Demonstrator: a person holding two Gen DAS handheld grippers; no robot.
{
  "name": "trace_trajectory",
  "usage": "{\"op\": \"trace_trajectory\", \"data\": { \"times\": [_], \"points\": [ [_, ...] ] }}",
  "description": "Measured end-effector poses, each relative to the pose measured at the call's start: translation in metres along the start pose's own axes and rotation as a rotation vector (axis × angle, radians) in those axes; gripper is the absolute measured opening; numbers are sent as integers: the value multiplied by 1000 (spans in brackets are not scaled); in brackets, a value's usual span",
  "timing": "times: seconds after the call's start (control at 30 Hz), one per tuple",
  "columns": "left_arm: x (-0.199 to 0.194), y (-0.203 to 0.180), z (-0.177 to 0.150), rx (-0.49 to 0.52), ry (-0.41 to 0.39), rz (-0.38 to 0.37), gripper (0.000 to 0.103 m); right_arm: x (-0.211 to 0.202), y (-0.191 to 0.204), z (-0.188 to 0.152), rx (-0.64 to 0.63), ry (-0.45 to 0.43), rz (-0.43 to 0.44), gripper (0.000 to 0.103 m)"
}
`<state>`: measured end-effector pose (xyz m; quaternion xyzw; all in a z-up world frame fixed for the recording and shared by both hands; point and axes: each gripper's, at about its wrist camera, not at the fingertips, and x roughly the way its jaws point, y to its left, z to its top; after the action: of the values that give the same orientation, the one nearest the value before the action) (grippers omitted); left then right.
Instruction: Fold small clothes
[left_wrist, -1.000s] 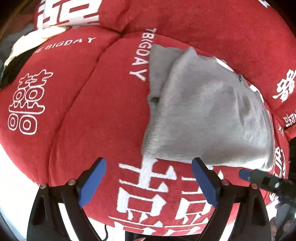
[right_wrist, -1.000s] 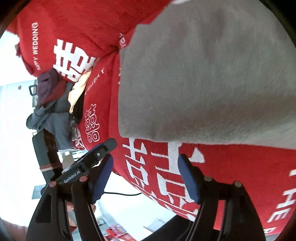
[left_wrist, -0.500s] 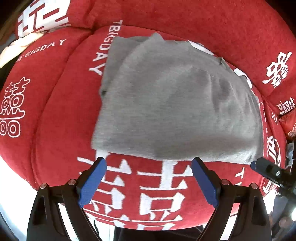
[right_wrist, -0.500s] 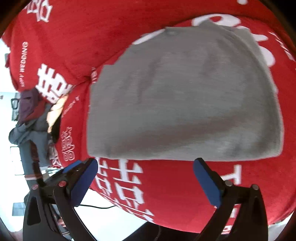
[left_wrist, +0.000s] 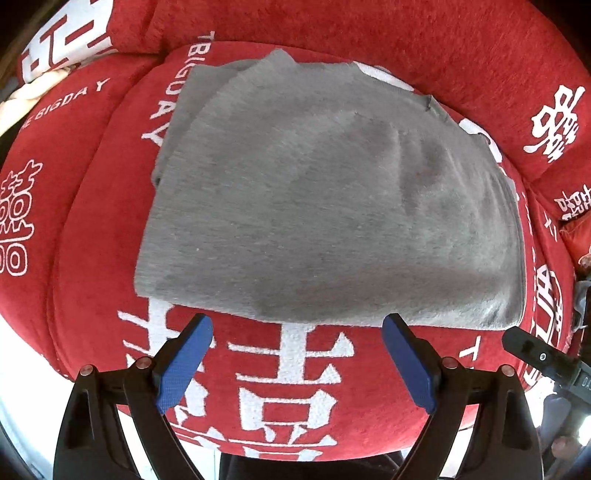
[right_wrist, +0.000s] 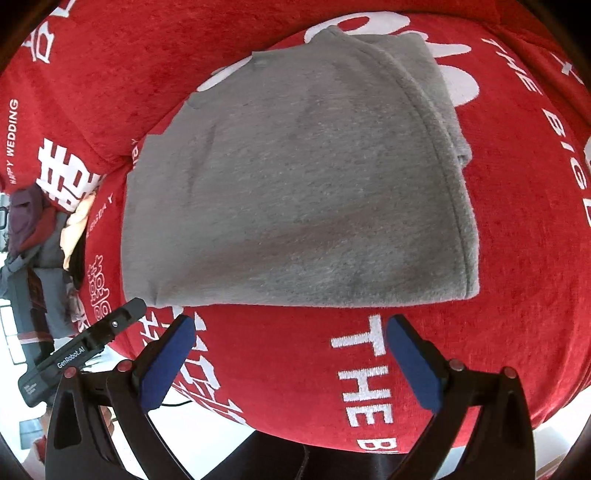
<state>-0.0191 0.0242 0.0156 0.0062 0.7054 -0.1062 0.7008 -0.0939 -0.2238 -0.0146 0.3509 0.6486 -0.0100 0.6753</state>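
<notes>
A grey garment lies folded flat on a red sofa cushion with white lettering. In the right wrist view the same grey garment shows a hemmed edge along its right side. My left gripper hangs open just in front of the garment's near edge, blue pads apart, nothing between them. My right gripper is also open and empty, short of the near edge. The other gripper's black body shows at the right edge of the left view and at the left of the right view.
Red back cushions with white characters rise behind the seat. A pile of other clothes lies at the sofa's left end. The seat's front edge drops to a pale floor below both grippers.
Both grippers have slid sideways along the front of the cushion, bringing the grey garment to the middle of each view. The right gripper's jaws have spread wider. The garment has stayed put.
</notes>
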Motion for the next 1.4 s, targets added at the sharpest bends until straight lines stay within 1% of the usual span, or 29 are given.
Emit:
{"op": "trace_trajectory", "data": {
  "times": [0.2,0.3,0.4,0.5,0.53,0.57,0.67,0.77,0.83,0.87,0.9,0.93,0.97,1.0,1.03,1.07,1.1,1.17,1.23,1.33,1.4],
  "points": [
    [5,-8,3,-9,0,2,93,2,-2,6,-8,10,16,103],
    [8,-1,5,-61,-4,-29,93,4,-4,9,-6,17,38,103],
    [8,13,4,-120,-20,-66,93,9,-3,12,4,24,95,103],
    [5,32,3,-178,-48,-116,93,16,4,13,18,41,187,103],
    [4,40,1,-202,-59,-138,93,20,7,13,28,48,230,103],
    [3,47,0,-222,-65,-155,93,26,12,12,44,62,296,103],
    [3,73,-3,-298,-72,-224,93,45,28,6,78,101,423,103],
    [6,93,-4,-364,-76,-271,93,73,40,1,134,143,490,103],
    [10,105,-6,-406,-73,-297,93,89,44,0,179,156,525,102],
    [12,108,-7,-424,-73,-315,93,99,45,-1,217,156,546,99],
    [14,112,-9,-440,-72,-335,93,105,46,-3,242,155,562,93],
    [16,115,-11,-454,-72,-357,93,110,46,-3,267,153,578,89],
    [17,117,-12,-466,-70,-380,93,115,47,-3,296,153,590,78],
    [18,119,-14,-475,-69,-399,93,119,48,-3,316,154,598,60],
    [20,121,-16,-492,-66,-429,93,125,48,-3,343,160,613,50],
    [21,122,-18,-505,-63,-458,93,130,49,-1,364,165,636,31],
    [22,122,-18,-520,-60,-494,93,131,48,1,375,163,650,21],
    [25,120,-16,-548,-64,-569,93,124,52,7,369,137,683,17],
    [28,115,-9,-569,-82,-625,93,110,58,14,327,109,716,16],
    [37,107,6,-601,-107,-641,93,95,74,19,238,109,714,16],
    [40,105,18,-622,-124,-619,93,92,83,17,190,124,692,16]
  ]
}}
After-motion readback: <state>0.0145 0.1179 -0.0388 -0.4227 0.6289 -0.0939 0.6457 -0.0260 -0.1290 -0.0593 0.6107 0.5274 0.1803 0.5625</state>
